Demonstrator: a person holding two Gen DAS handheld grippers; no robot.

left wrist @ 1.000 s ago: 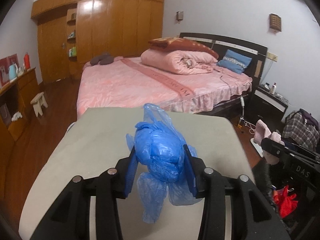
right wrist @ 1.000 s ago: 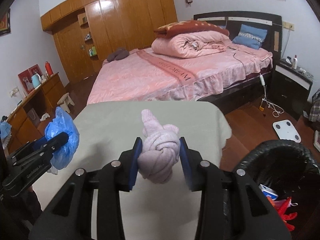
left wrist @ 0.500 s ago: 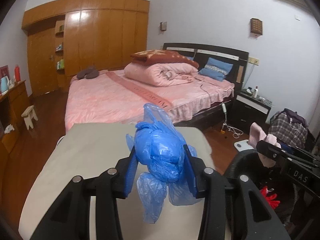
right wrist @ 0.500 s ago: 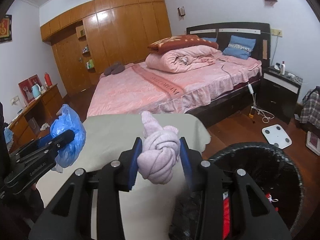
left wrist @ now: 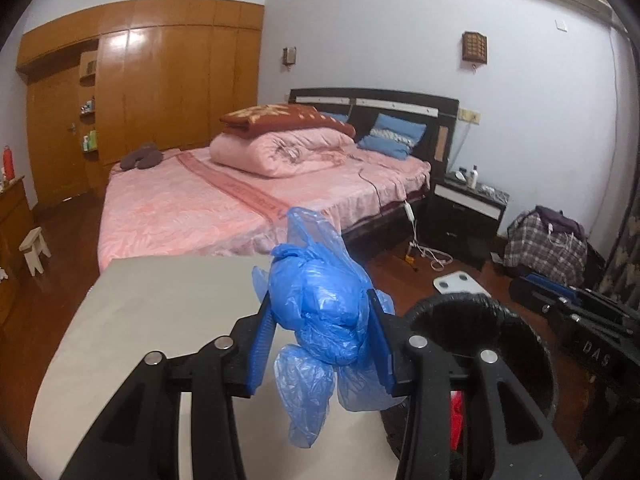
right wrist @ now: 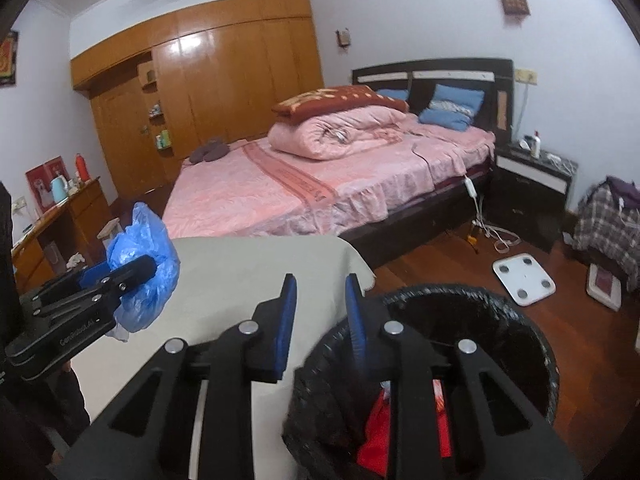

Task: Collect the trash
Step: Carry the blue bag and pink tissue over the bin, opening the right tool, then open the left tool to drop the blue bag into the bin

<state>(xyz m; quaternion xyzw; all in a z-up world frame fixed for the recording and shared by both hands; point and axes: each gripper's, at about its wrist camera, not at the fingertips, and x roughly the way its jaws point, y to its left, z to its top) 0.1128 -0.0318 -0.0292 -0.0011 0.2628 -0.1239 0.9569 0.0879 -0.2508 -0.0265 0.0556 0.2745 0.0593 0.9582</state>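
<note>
Now blue plastic bag [left wrist: 326,316] clamped upright, loose ends hanging, left tool [left wrist: 320,340].

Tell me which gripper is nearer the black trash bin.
Right. The right gripper hangs empty, jaws closing, at the trash bin rim; the left gripper holds the blue plastic bag over the table edge beside it.

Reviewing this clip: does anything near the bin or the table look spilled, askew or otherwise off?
Nothing stands out. The blue plastic bag is clamped in the left gripper over the table. The right gripper is empty, its jaws closing, above the lined trash bin. No litter shows on the floor by the bin.
</note>
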